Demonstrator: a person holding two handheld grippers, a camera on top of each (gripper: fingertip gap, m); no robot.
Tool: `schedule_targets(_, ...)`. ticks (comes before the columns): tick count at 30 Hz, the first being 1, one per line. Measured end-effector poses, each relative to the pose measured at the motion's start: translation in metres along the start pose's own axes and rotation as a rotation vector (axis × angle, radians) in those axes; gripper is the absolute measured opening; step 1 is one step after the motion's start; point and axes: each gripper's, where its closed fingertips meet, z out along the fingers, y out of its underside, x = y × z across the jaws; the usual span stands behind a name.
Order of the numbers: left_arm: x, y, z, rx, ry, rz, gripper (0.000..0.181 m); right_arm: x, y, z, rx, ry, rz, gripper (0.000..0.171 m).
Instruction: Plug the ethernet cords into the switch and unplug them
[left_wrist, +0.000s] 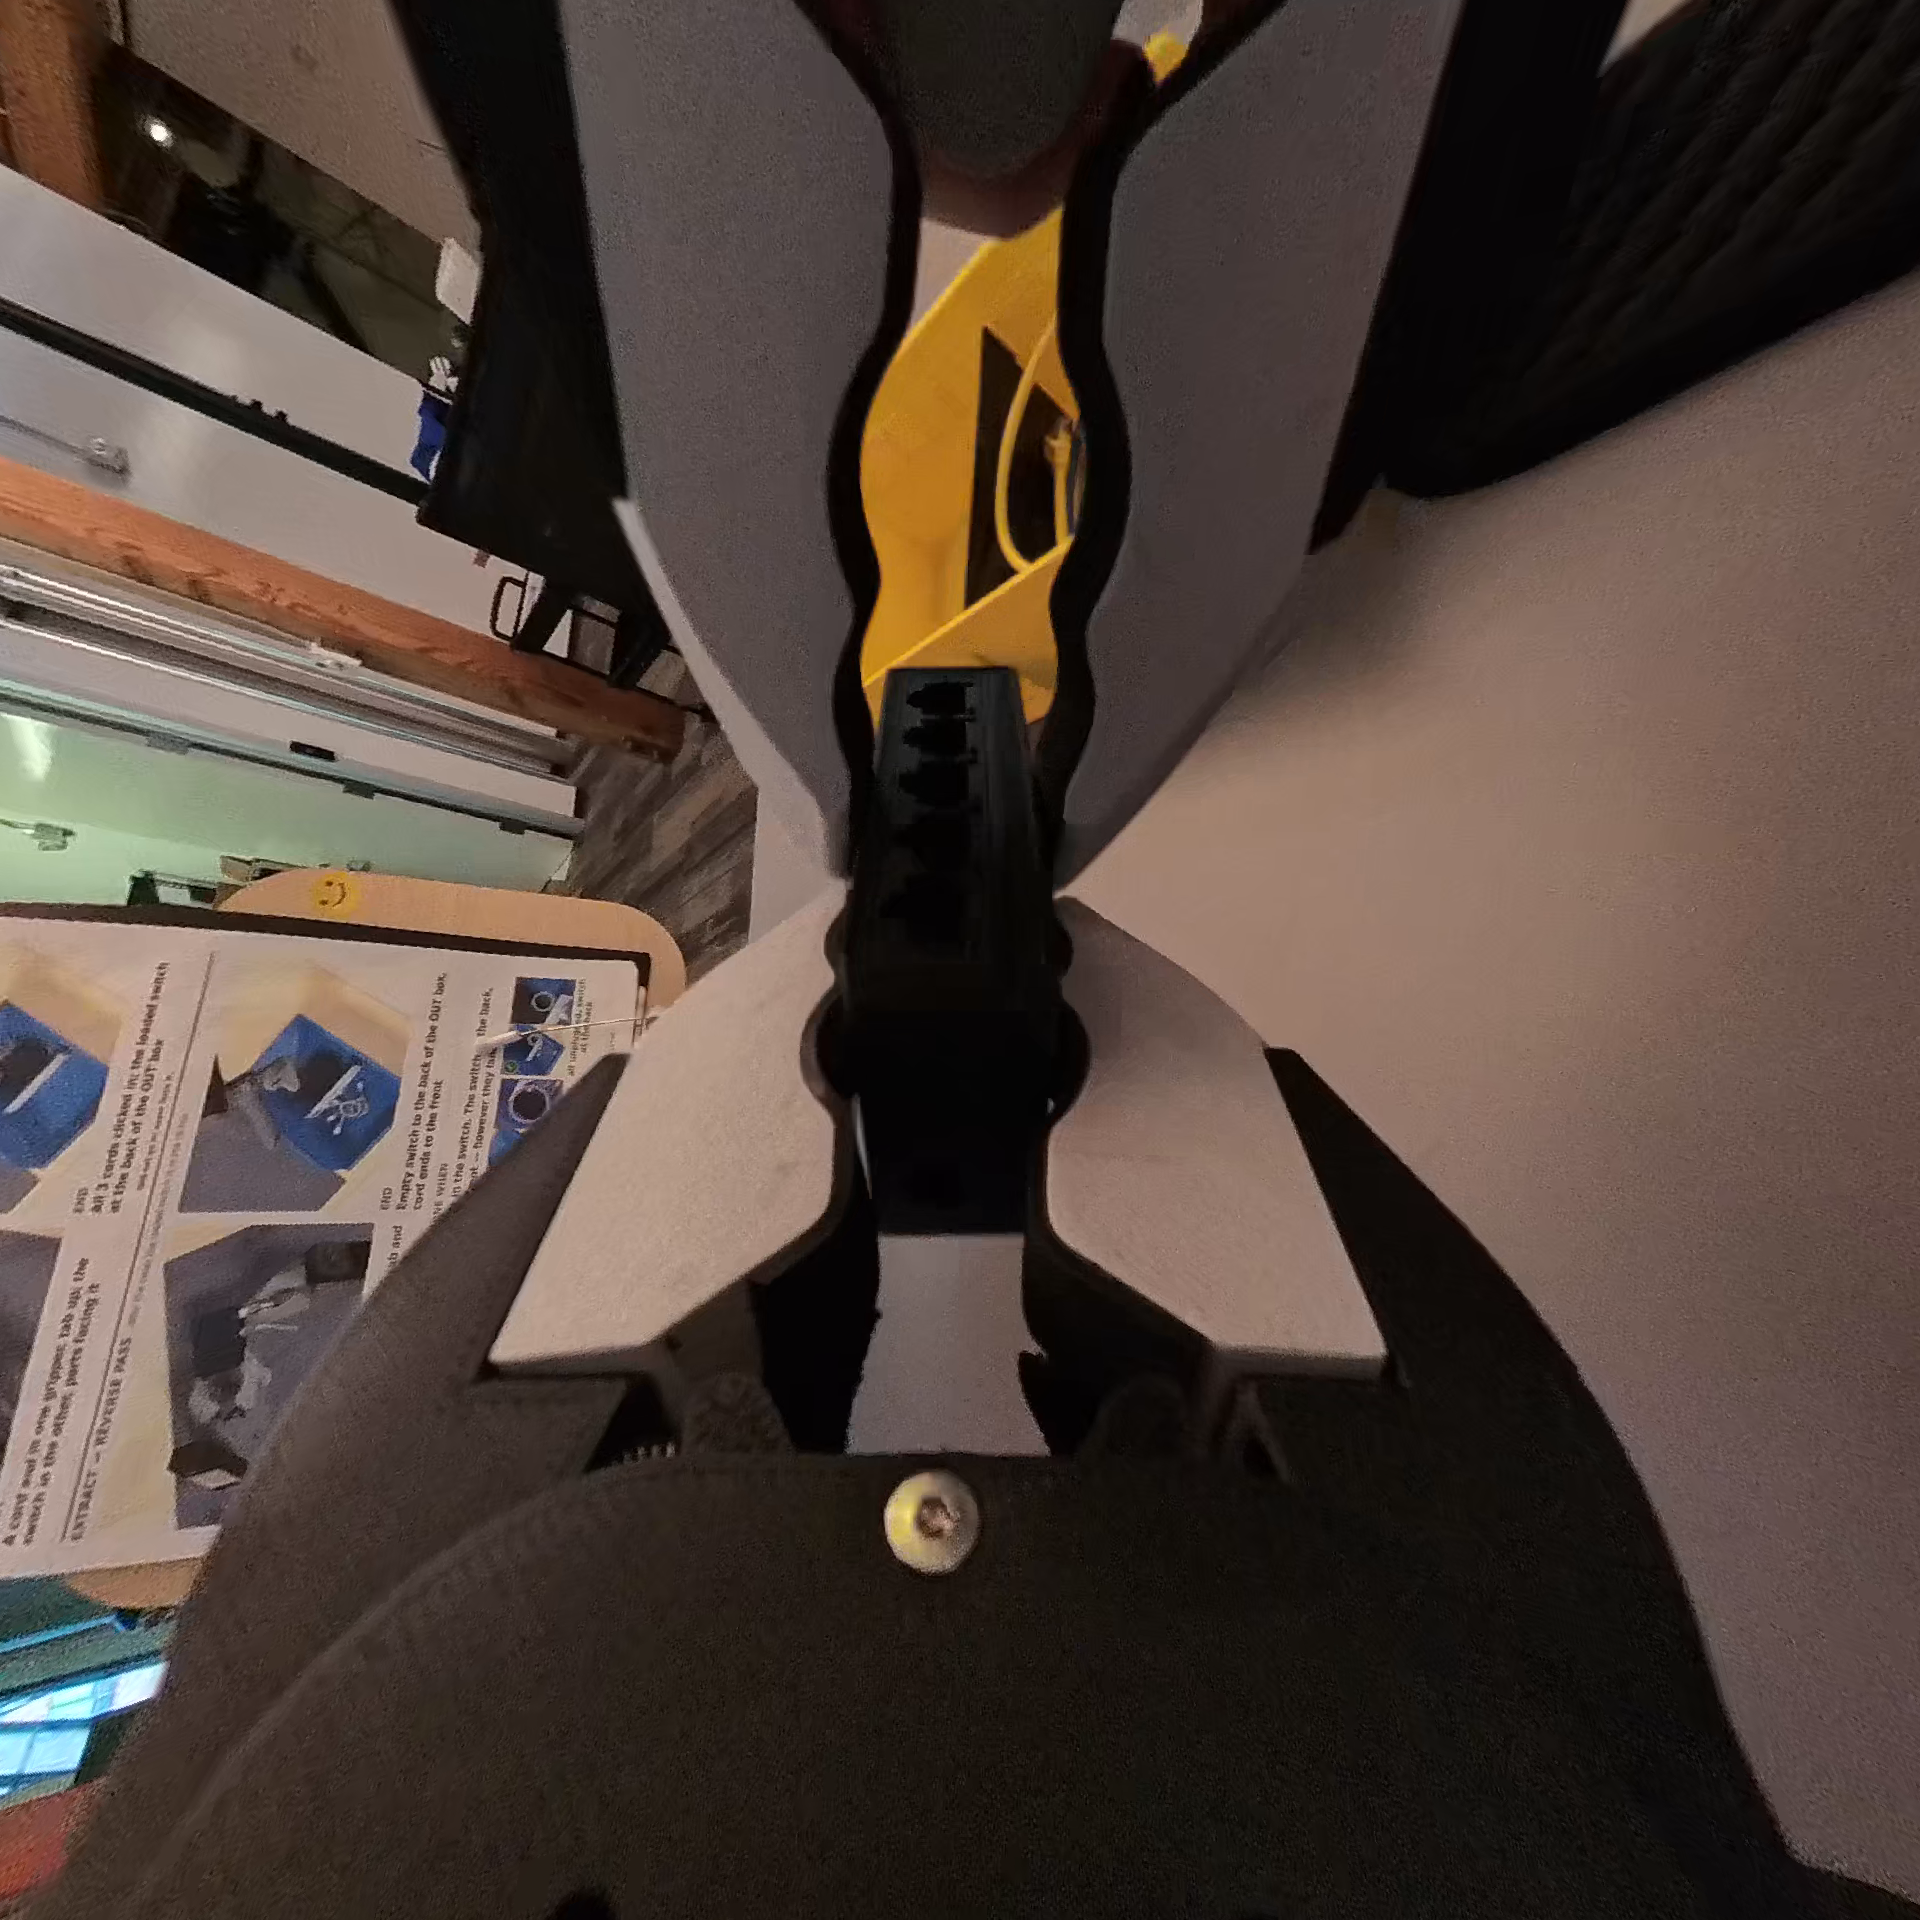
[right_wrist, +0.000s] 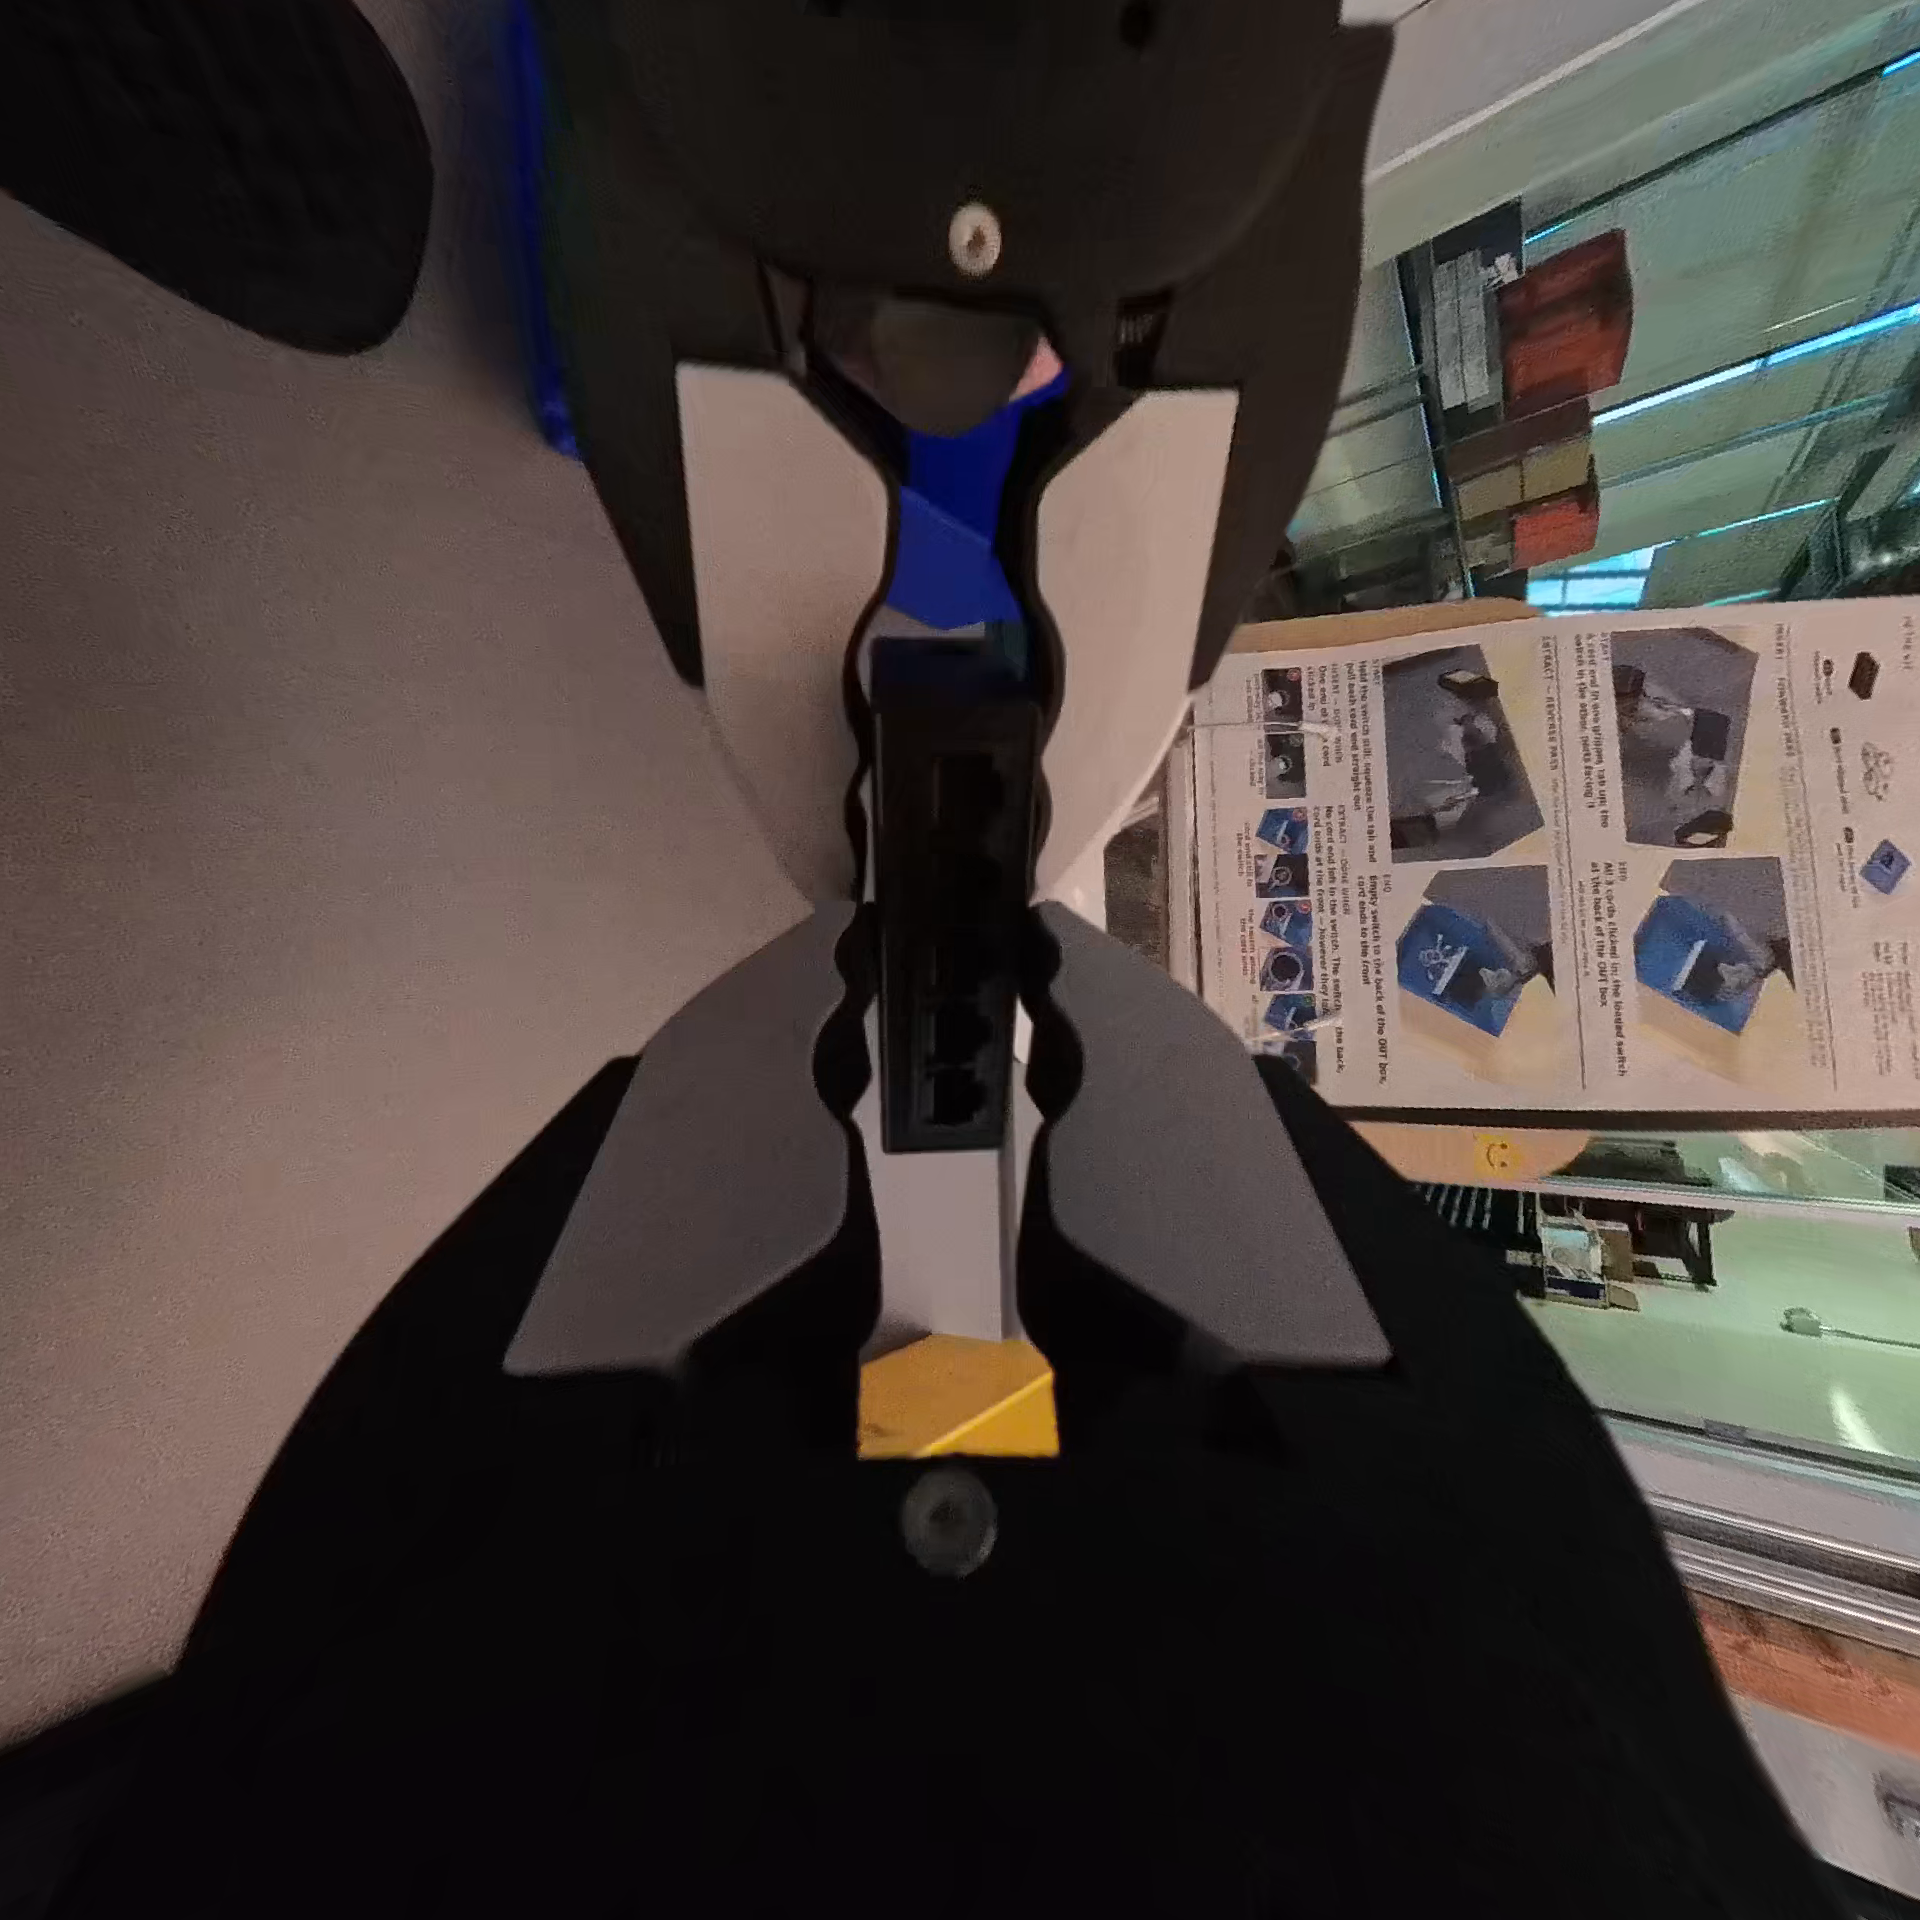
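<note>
Black switch pinched between two facing grippers, above a grey table.

Nearest in the left wrist view, the left gripper (left_wrist: 951, 914) has its fingers closed on the black switch (left_wrist: 951, 935), port row facing the camera. The right gripper (left_wrist: 987, 436) clamps the far end from the opposite side. Beyond it sits a yellow box (left_wrist: 935, 436) holding a yellow cord (left_wrist: 1023, 447). A blue box (right_wrist: 951, 540) shows behind the left gripper in the right wrist view; an instruction sheet (right_wrist: 1558, 852) stands off to the side.
</note>
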Motion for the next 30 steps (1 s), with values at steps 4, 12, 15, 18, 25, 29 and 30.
schedule_targets(4,-0.029,0.006,-0.020,0.007,-0.129,-0.064,0.023,0.032,0.060,-0.011,-0.127,0.025,0.006,0.028)
schedule_targets(12,-0.078,0.011,-0.100,0.181,-0.336,-0.207,0.022,0.064,0.316,-0.011,-0.639,-0.109,0.225,0.028)
schedule_targets(15,-0.083,0.010,-0.121,0.241,-0.357,-0.240,0.022,0.038,0.363,0.011,-0.678,-0.223,0.287,0.028)
schedule_targets(18,-0.087,0.009,-0.135,0.277,-0.385,-0.254,0.021,0.017,0.397,0.032,-0.732,-0.276,0.229,0.028)
schedule_targets(25,-0.093,0.010,-0.147,0.218,-0.466,-0.238,0.021,-0.017,0.431,0.043,-0.811,-0.406,0.251,0.029)
schedule_targets(29,-0.093,0.011,-0.147,0.202,-0.465,-0.255,0.026,-0.011,0.427,0.032,-0.831,-0.420,0.277,0.029)
schedule_targets(30,-0.093,0.013,-0.147,0.191,-0.466,-0.259,0.027,-0.009,0.425,0.027,-0.840,-0.423,0.272,0.029)
